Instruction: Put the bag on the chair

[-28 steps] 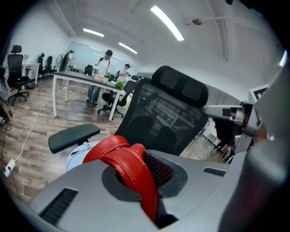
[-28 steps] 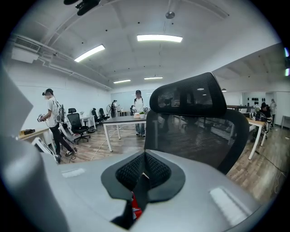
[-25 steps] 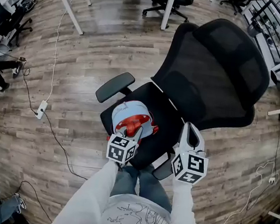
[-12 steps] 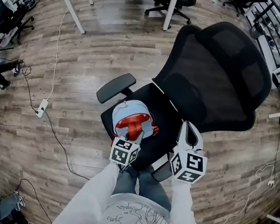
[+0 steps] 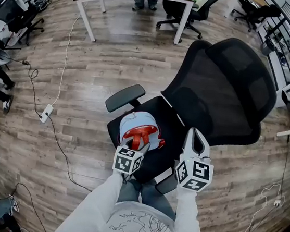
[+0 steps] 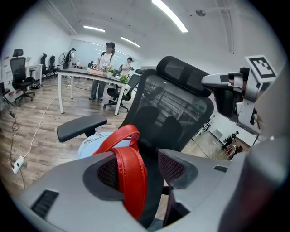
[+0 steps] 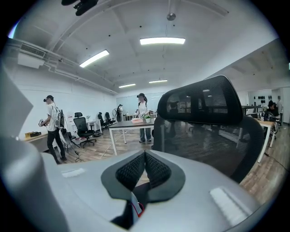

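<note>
Jaws of our left gripper [image 5: 138, 147] are opening wide around the red strap [image 6: 129, 176], letting go because the bag [image 5: 134, 129] rests on the chair [image 5: 226, 91] seat beside the armrest [image 5: 124, 97]. Our right gripper [image 5: 195, 136] idles, jaws pressed together, empty.

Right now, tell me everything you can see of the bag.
The bag is small, rounded and light blue. It looks soft, and its red handles look like stitched leather. It rests on the black chair seat, beside the armrest. The handles arch up from its top, and one passes between the jaws of the left tool, which are opening. That handle lies against one pad, clear of the other.
</note>
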`<state>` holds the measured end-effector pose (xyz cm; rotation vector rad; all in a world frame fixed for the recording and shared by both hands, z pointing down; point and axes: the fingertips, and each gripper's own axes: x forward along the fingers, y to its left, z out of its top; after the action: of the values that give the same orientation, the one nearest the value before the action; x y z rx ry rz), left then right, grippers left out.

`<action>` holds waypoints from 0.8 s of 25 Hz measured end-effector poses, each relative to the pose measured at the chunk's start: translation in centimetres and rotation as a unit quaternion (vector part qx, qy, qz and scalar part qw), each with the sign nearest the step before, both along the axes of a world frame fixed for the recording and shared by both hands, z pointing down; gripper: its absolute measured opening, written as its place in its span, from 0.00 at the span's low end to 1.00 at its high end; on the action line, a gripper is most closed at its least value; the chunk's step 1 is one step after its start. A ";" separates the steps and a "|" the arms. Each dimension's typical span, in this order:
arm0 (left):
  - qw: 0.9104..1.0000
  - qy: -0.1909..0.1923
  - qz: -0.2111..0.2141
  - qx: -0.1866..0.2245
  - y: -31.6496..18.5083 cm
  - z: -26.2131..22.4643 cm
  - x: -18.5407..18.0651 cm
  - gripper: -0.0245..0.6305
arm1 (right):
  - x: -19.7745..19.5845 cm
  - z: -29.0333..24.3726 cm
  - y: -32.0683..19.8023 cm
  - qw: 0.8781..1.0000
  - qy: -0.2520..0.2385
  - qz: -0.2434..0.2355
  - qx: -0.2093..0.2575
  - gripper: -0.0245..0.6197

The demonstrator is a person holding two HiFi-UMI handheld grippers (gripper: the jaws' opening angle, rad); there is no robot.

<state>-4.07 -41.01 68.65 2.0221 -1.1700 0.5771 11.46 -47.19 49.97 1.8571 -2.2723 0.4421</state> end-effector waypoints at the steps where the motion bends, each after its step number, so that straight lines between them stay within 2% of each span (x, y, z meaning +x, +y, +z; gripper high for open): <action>1: 1.000 -0.001 -0.004 -0.002 0.1 -0.3 -0.3 0.38 | -0.1 -0.3 0.0 1.000 -0.001 -0.002 0.004 0.05; 4: 1.000 -0.006 -0.005 -0.010 0.4 -0.9 -0.7 0.39 | -0.6 -1.4 0.0 1.000 -0.005 -0.008 0.013 0.05; 9: 0.998 -0.054 -0.011 -0.030 1.3 -1.0 -2.7 0.39 | -1.8 -2.7 0.3 0.999 -0.011 -0.020 0.031 0.05; 11: 0.998 -0.059 -0.021 -0.027 1.3 -1.4 -3.7 0.39 | -2.2 -3.1 0.4 0.999 -0.014 -0.023 0.036 0.05; 15: 0.997 -0.059 -0.048 0.017 0.4 -4.3 -5.1 0.39 | -2.9 -3.9 0.9 0.998 -0.018 -0.031 0.045 0.05; 20: 0.991 -0.047 -0.070 0.101 -2.1 -10.8 -6.1 0.39 | -3.6 -5.3 1.0 0.997 -0.019 -0.037 0.059 0.05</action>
<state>-10.18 -43.08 57.84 2.0783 -1.4657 0.5055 7.86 -46.20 44.64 1.8252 -2.4316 0.3418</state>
